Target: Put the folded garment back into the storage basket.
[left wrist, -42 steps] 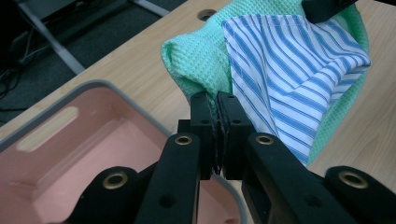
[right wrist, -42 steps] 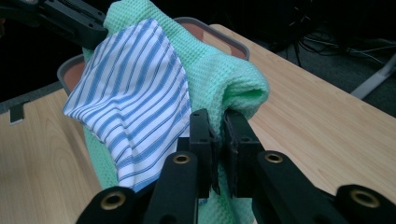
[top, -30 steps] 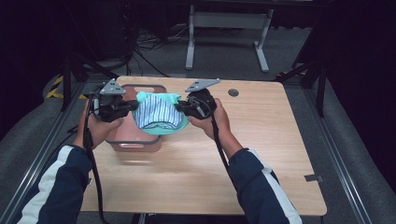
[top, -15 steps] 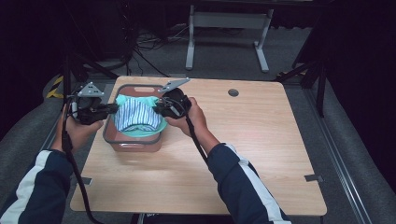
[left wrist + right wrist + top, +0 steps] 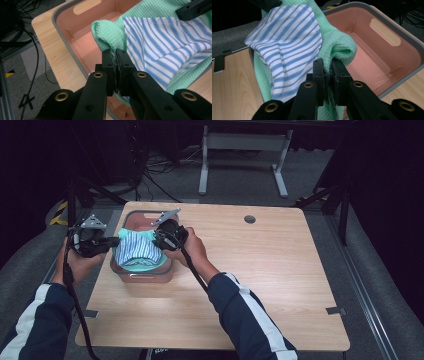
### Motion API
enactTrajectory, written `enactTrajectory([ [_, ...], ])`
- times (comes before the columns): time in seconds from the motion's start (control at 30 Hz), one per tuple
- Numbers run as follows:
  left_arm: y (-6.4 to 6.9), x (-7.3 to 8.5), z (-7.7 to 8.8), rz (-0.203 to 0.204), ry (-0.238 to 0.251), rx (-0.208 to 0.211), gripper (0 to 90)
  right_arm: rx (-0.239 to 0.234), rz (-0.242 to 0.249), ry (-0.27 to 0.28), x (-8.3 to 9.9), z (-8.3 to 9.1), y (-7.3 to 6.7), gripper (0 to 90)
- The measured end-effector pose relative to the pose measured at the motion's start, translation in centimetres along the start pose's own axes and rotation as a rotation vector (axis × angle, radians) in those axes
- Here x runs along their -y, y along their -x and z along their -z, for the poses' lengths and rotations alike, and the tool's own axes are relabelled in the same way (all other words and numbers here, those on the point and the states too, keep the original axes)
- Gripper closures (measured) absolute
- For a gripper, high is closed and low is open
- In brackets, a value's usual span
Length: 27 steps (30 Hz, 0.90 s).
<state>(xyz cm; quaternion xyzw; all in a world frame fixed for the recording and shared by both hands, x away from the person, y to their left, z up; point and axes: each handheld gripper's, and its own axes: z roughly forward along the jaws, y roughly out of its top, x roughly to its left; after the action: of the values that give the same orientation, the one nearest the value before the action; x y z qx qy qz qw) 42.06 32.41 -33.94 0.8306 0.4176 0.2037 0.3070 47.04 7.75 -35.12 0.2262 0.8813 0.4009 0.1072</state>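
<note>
Cloths [image 5: 137,251], green with striped one on top, hang between my two grippers, left [image 5: 116,65] and right [image 5: 328,72], each pair of jaws clamped on a green edge. I've carried them left over the bin [image 5: 145,271]; lowering in looks next.

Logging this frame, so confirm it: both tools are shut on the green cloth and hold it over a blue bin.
Wrong on the colour: the bin is pink with a grey rim, as the left gripper view shows. The left tool and right tool are both shut on the green cloth over it.
</note>
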Motion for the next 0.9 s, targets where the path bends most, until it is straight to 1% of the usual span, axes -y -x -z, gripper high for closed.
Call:
enactTrajectory([
  [0.07,0.1,0.2,-0.6,-0.008,-0.008,-0.002,86.2,0.001,-0.008,-0.014,0.2,-0.5,-0.1,82.9],
  [0.1,0.1,0.2,-0.9,-0.013,-0.017,-0.006,86.2,0.003,-0.004,-0.022,0.3,-0.7,-0.2,82.9],
  [0.13,0.1,0.3,-1.2,-0.008,-0.027,0.000,86.2,0.006,0.004,-0.030,0.5,-1.0,-0.2,82.9],
  [0.17,0.0,0.2,-1.4,-0.019,-0.032,-0.002,86.2,0.008,0.005,-0.032,0.6,-1.2,-0.2,82.9],
  [0.2,0.0,0.1,-1.6,-0.021,-0.050,-0.011,86.2,0.008,-0.003,-0.034,0.6,-1.4,-0.2,82.8],
  [0.23,0.0,0.1,-1.8,-0.024,-0.056,-0.011,86.2,0.006,-0.009,-0.039,0.7,-1.5,-0.2,82.7],
  [0.27,0.0,0.0,-2.0,-0.034,-0.074,-0.013,86.2,0.009,-0.003,-0.049,0.7,-1.7,-0.1,82.7],
  [0.3,0.0,0.0,-2.4,-0.045,-0.094,-0.024,86.1,0.019,0.000,-0.062,0.8,-1.7,-0.1,82.6],
  [0.33,0.0,0.0,-2.6,-0.051,-0.097,-0.027,86.1,0.026,0.012,-0.068,0.8,-1.8,0.0,82.5],
  [0.37,0.0,0.0,-2.8,-0.047,-0.102,-0.028,86.0,0.022,0.007,-0.067,0.9,-1.8,0.0,82.3],
  [0.43,0.1,0.1,-3.1,-0.044,-0.099,-0.028,85.9,0.026,0.003,-0.084,1.2,-2.0,0.1,82.0],
  [0.5,0.2,0.1,-3.4,-0.054,-0.106,-0.040,85.7,0.028,-0.001,-0.092,1.3,-2.2,0.1,81.9],
  [0.57,0.2,0.1,-3.5,-0.060,-0.107,-0.049,85.7,0.028,0.009,-0.096,1.3,-2.3,0.1,81.7],
  [0.6,0.2,0.1,-3.5,-0.057,-0.098,-0.053,85.2,0.027,0.006,-0.091,1.4,-2.3,0.1,81.0],
  [0.63,0.1,0.1,-3.5,-0.048,-0.098,-0.058,84.0,0.030,0.004,-0.095,1.4,-2.4,0.2,80.3],
  [0.67,0.1,0.2,-3.5,-0.036,-0.086,-0.055,82.7,0.029,-0.003,-0.103,1.5,-2.5,0.2,79.3],
  [0.73,0.2,0.3,-3.6,-0.037,-0.092,-0.060,79.3,0.039,0.008,-0.118,1.7,-2.6,0.1,76.0],
  [0.77,0.3,0.3,-3.6,-0.037,-0.089,-0.069,77.8,0.043,0.010,-0.118,1.7,-2.6,0.0,75.9],
  [0.83,0.3,0.4,-3.5,-0.031,-0.081,-0.063,75.9,0.035,0.016,-0.113,1.7,-2.4,-0.1,73.8],
  [0.87,0.3,0.4,-3.5,-0.026,-0.077,-0.071,74.1,0.036,0.020,-0.116,1.8,-2.4,-0.1,73.1],
  [0.9,0.3,0.5,-3.5,-0.031,-0.072,-0.078,73.0,0.042,0.018,-0.121,1.8,-2.3,-0.1,72.5],
])
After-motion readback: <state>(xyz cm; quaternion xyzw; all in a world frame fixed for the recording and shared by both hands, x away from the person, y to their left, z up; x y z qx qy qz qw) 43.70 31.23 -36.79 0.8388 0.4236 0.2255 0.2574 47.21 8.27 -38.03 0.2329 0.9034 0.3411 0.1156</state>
